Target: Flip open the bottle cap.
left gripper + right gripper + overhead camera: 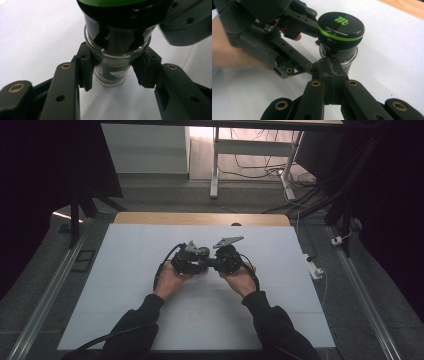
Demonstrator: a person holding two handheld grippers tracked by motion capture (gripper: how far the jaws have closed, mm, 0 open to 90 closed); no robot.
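Glass jar (110, 67) at frame centre is clamped by left tongs (112, 68), steadying it; right tongs (331, 72) fully closed, seemingly empty, beside its lid (340, 25).

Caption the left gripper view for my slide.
Left hand-held gripper clamps a glass jar below its black lid.

Black sleeves (270, 320), brass-coloured jaw screws (316, 83)
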